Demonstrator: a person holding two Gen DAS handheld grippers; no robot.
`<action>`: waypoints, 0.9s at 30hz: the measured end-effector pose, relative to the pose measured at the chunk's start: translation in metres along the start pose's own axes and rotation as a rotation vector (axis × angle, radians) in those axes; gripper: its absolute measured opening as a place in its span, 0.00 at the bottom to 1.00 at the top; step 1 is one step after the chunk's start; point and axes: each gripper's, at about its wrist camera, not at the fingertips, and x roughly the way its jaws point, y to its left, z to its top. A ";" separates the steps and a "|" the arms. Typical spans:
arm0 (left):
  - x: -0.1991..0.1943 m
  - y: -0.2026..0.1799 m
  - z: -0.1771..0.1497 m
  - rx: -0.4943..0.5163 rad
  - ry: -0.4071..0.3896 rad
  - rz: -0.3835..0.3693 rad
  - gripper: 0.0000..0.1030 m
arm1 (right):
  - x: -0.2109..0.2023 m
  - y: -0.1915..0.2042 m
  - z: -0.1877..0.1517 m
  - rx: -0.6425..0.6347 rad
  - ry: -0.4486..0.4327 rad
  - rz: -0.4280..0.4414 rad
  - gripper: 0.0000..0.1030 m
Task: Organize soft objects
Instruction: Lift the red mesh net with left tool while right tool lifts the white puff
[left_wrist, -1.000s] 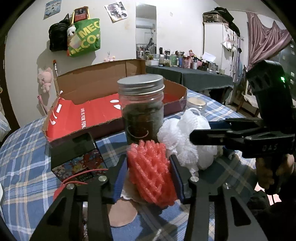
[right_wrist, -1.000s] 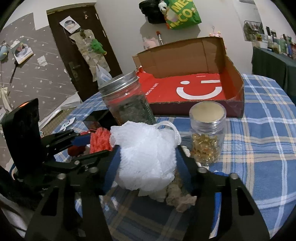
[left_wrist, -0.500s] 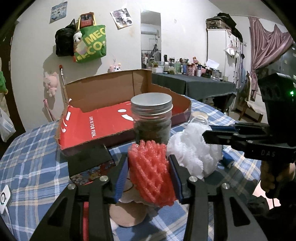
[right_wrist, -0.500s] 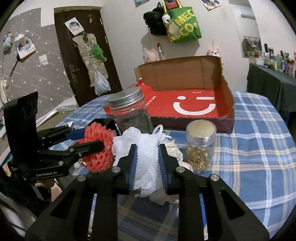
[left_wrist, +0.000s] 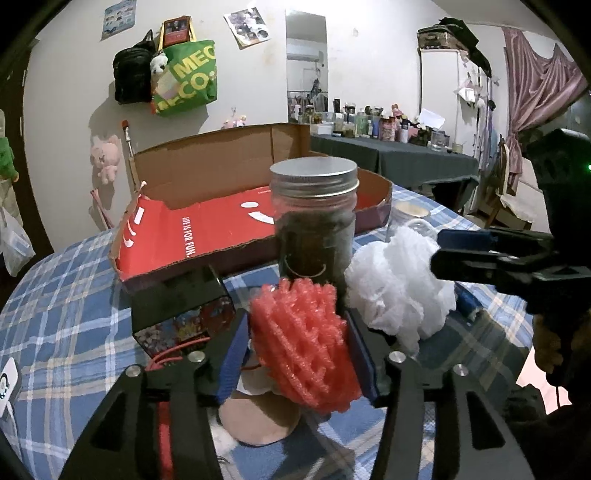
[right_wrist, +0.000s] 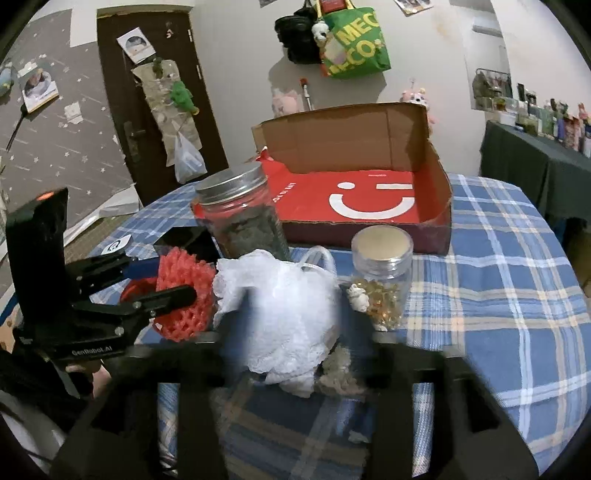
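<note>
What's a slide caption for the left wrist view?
Left gripper clamps red foam net before lidded jar and open box.

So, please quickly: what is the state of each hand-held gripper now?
Left hand-held gripper: closed on the red foam net.
Right hand-held gripper: blurred around the white mesh sponge; cannot tell.

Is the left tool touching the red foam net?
Touching. In the left wrist view both blue pads of the left tool press against the sides of the red foam net.
</note>
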 end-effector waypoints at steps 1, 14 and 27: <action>0.001 0.000 -0.001 -0.002 0.002 0.000 0.61 | -0.001 0.000 0.000 0.001 -0.006 0.003 0.71; -0.002 -0.002 -0.012 -0.010 -0.009 0.022 0.75 | 0.008 0.031 -0.002 -0.150 -0.017 -0.093 0.71; -0.009 0.000 -0.005 -0.022 -0.025 -0.046 0.45 | 0.026 0.030 -0.001 -0.194 0.045 -0.048 0.35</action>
